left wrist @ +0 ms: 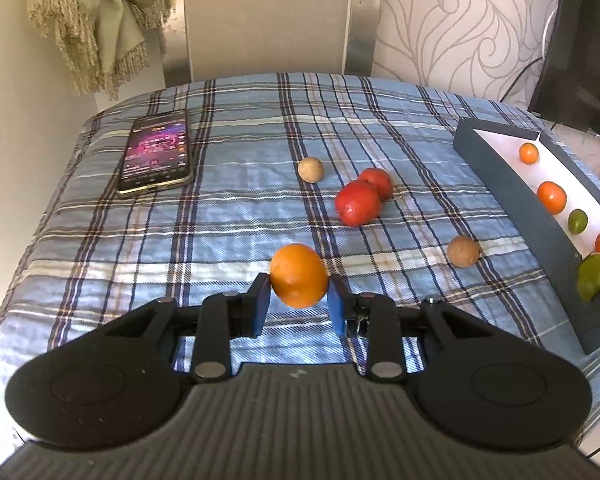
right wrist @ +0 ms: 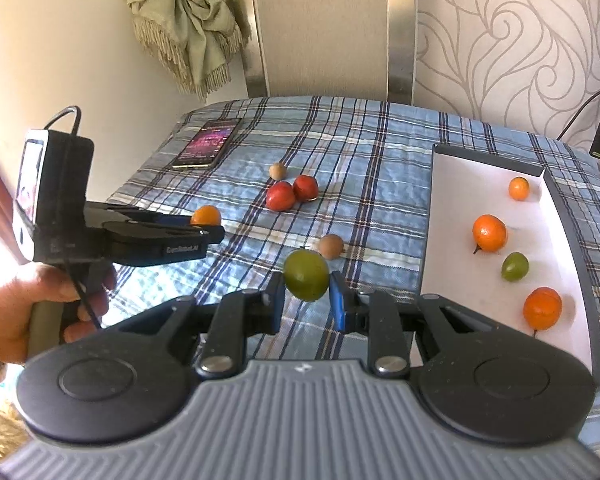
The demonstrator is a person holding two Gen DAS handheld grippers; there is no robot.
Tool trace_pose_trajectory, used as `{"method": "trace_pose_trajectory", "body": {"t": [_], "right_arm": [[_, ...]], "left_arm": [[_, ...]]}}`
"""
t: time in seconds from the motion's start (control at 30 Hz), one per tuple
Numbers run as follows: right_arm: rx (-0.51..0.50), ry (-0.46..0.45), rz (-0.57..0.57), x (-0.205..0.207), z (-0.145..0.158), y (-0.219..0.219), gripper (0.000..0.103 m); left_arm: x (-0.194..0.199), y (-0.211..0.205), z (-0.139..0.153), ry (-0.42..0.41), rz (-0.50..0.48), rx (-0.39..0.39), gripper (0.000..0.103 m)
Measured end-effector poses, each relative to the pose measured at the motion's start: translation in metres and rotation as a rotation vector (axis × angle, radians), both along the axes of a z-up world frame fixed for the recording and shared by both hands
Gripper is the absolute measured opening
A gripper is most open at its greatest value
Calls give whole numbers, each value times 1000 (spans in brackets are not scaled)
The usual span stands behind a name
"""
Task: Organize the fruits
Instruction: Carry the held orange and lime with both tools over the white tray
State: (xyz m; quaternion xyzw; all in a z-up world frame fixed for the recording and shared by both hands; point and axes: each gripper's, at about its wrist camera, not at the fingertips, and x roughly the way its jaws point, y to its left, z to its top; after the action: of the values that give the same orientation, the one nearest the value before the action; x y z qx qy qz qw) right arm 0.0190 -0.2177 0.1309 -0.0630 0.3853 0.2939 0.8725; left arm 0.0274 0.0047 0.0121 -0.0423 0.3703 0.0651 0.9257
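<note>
From the left wrist camera, a dark box (left wrist: 496, 168) with a white floor sits at the right edge of a plaid-covered table (left wrist: 236, 216), holding three oranges (left wrist: 551, 197) and a small green fruit (left wrist: 577, 221) in a loose row; a second green shape at the box's near end is partly cut off by its wall (what it is cannot be told). The left gripper (left wrist: 299, 300) has its blue pads clamped on an orange (left wrist: 299, 275), lifted clear of the cloth. Beyond it lie two red fruits (left wrist: 358, 202) touching each other, a brown fruit (left wrist: 311, 169) behind them and another (left wrist: 463, 251) nearer the box. A lit phone (left wrist: 156, 156) rests flat at the far left, and a fringed cloth (left wrist: 96, 12) hangs on the wall behind. From the right wrist camera, the box's white floor (right wrist: 460, 184) is plain to see, with three oranges (right wrist: 489, 233) and one green fruit (right wrist: 515, 266) well apart from one another. The right gripper (right wrist: 306, 300) is clamped on a green fruit (right wrist: 306, 275), held above the table just left of the box. At left a hand (right wrist: 24, 304) grips the left gripper's handle, its orange (right wrist: 206, 215) showing at the fingertips.
</note>
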Motion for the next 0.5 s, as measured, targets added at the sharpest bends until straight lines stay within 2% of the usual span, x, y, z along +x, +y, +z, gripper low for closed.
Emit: {"method": "trace_pose_trajectory", "body": {"t": [0.5], "right_arm": [[38, -33, 13, -8, 8, -20, 27]], "left_arm": [[-2, -22, 19, -32, 21, 22, 36]]}}
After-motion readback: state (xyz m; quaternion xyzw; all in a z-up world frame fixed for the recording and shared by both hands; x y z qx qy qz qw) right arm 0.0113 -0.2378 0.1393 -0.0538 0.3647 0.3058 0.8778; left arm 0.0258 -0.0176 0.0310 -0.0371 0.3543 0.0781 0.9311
